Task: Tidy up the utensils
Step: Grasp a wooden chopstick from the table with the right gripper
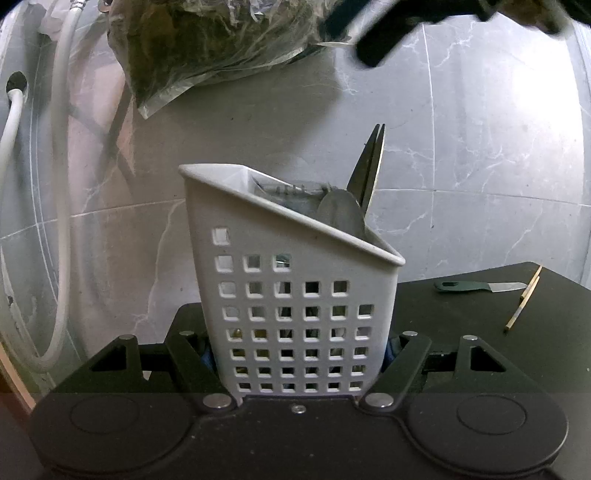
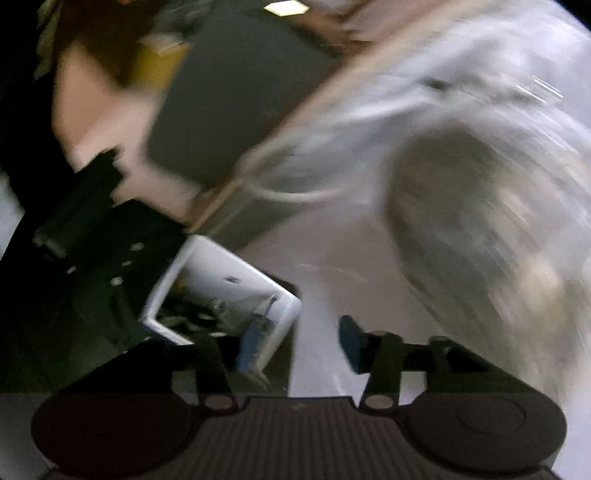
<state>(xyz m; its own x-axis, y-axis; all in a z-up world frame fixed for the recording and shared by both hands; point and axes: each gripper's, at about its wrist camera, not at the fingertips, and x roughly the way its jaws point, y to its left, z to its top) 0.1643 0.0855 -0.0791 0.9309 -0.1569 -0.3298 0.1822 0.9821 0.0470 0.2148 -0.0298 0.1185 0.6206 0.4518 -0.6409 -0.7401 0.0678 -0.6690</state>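
Observation:
My left gripper (image 1: 297, 354) is shut on a white perforated utensil holder (image 1: 291, 295) and holds it upright on the black tabletop (image 1: 461, 314). Scissors blades (image 1: 369, 173) and a metal spoon bowl (image 1: 340, 216) stick out of its top. A green-handled knife (image 1: 476, 287) and two wooden chopsticks (image 1: 522, 302) lie on the table to the right. The right wrist view is motion-blurred. My right gripper (image 2: 295, 350) is open and empty above the holder (image 2: 221, 306), which shows from above at lower left. The right gripper's dark shape (image 1: 391, 33) shows at the top of the left wrist view.
A grey marble tiled wall (image 1: 480, 166) stands behind the table. White hoses (image 1: 59, 184) hang at the left. A clear plastic bag with dark contents (image 1: 207, 48) hangs at the top.

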